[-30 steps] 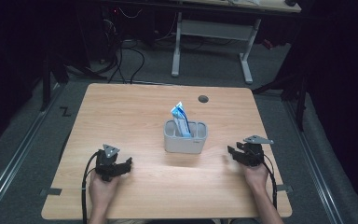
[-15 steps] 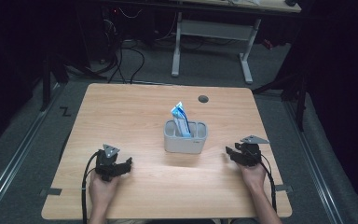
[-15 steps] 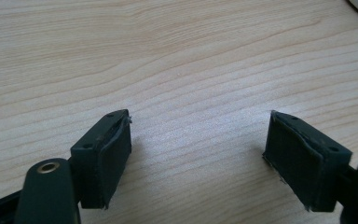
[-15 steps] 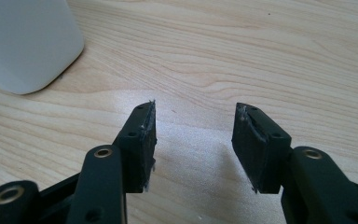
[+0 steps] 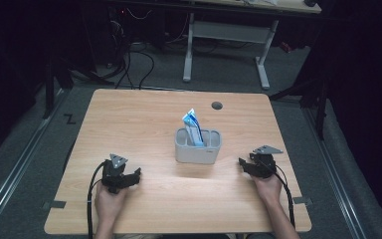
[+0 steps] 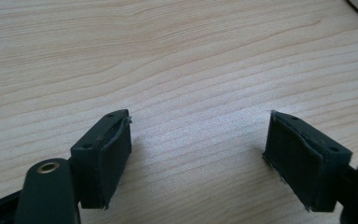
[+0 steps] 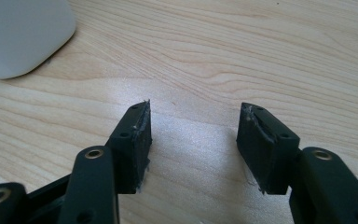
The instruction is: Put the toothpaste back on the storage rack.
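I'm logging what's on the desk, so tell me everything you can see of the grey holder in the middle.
The grey holder is a small rounded-corner tub, matte and plastic-looking, open at the top with what seem to be compartments. It stands upright near the middle of the wooden table. A blue-and-white tube stands tilted inside, sticking out above the rim. Nothing else touches it.

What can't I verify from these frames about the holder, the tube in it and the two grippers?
- Tube: its lower part is hidden by the holder wall in the high view; its print is too small to read.
- Holder: cut off by the edge in both gripper views; anything else inside is hidden.
- Left gripper and right gripper: too small in the high view to judge the jaws; the gripper views show them apart, nothing between.
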`<state>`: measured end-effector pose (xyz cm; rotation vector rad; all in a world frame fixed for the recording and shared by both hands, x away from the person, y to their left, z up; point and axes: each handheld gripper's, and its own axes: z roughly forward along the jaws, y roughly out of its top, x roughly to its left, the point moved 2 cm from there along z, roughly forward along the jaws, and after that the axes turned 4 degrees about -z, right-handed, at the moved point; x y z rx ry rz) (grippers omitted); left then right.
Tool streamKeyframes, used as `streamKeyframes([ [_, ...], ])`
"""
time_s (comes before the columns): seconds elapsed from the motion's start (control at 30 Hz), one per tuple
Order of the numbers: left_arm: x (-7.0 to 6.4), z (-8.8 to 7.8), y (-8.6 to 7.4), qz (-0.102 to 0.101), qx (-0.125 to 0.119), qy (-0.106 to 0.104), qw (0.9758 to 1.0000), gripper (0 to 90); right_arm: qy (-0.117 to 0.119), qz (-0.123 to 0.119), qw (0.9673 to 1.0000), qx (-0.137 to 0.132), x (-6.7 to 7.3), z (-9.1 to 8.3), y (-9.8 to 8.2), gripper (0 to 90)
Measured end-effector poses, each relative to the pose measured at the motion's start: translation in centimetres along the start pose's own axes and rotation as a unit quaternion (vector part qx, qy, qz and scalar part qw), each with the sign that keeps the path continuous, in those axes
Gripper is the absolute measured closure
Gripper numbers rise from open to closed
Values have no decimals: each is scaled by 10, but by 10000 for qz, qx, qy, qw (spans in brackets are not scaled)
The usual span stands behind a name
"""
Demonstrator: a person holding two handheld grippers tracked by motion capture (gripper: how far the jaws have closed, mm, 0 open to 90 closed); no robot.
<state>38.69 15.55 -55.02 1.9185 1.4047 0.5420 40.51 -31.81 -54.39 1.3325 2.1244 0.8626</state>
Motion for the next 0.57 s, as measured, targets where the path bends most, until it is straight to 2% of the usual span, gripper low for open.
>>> streamKeyframes([
  [0.17, 0, 0, 0, 1, 0, 0, 10000, 231, -50, 38, 10000, 10, 0, 0, 0, 406],
  [0.57, 0, 0, 0, 2, 1, 1, 10000, 230, -48, 49, 10000, 12, -1, 1, 0, 399],
])
